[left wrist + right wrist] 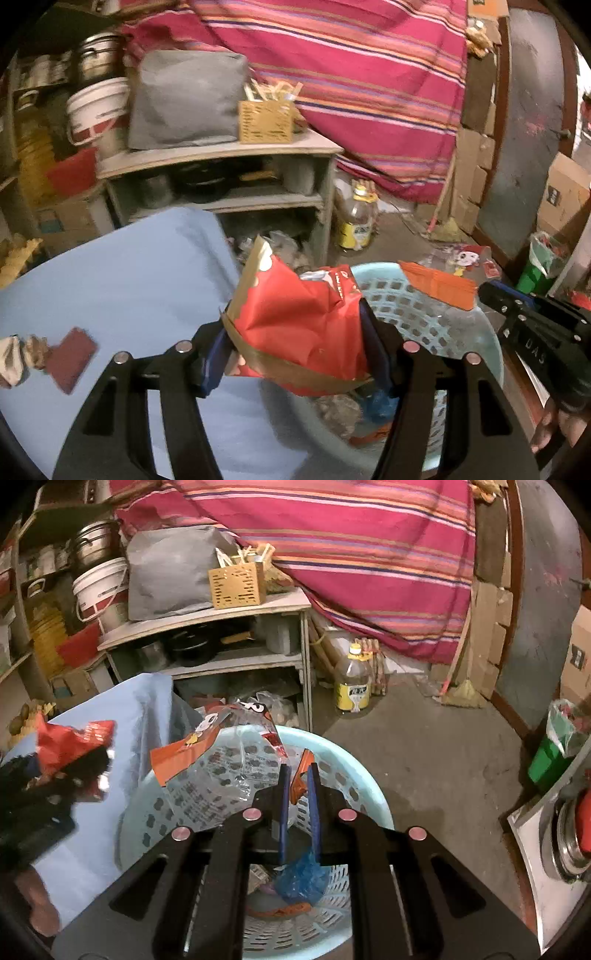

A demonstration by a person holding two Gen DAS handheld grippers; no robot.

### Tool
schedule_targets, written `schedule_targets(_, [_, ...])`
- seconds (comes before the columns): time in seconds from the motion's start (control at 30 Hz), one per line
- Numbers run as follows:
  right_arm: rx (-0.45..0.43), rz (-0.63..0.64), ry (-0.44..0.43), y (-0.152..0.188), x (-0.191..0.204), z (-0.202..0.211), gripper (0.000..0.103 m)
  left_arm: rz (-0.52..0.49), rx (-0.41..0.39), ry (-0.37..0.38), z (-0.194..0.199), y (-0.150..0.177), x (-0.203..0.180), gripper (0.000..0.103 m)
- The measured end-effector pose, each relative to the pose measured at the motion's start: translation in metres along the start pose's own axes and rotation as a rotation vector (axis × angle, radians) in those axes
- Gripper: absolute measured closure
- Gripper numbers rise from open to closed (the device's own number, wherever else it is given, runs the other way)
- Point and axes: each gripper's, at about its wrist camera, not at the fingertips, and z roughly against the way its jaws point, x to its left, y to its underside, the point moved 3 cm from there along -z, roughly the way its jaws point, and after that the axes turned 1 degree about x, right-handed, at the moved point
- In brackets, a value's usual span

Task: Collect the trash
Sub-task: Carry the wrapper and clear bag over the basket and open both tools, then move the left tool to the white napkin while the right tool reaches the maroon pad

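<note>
My left gripper (295, 332) is shut on a crumpled red and gold snack bag (295, 314), held over the near rim of a light blue perforated basket (491, 343). My right gripper (298, 771) is shut on an orange and clear plastic wrapper (207, 760) that hangs over the same basket (369, 775). Inside the basket lie a blue plastic scrap (303, 878) and other litter. The right gripper (517, 314) with its orange wrapper (439, 284) also shows in the left wrist view. The left gripper (55, 775), blurred, shows with the red bag (70, 738) in the right wrist view.
A table under a blue cloth (110, 277) stands left of the basket, with a maroon card (70, 358) and crumpled paper (14, 358) on it. Behind are a grey shelf unit (207, 613), a yellow-labelled bottle (352, 686) on the floor, and a green bin (546, 764) at the right.
</note>
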Motion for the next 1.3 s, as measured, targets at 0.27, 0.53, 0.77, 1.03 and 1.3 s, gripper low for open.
schedule_targets(0.27, [0.013,-0.02,0.011,0.002,-0.008,-0.003,0.092,0.005,0.046,0.026,-0.028,0.001,-0.015,0.03])
schedule_targets(0.53, [0.027,-0.012,0.019,-0.001,0.001,-0.011,0.092,0.029,0.033,0.053,-0.02,-0.001,-0.004,0.017])
schedule_targets(0.77, [0.042,-0.018,0.028,-0.001,0.003,-0.016,0.092,0.055,0.029,0.076,-0.012,-0.004,0.015,0.012])
schedule_targets(1.03, [0.054,-0.008,0.021,-0.004,0.011,-0.02,0.088,0.036,0.01,0.036,0.005,-0.006,0.03,0.012])
schedule_targets(1.3, [0.111,-0.001,0.064,0.002,0.024,-0.032,0.034,0.052,-0.02,-0.072,0.043,0.004,0.086,0.012])
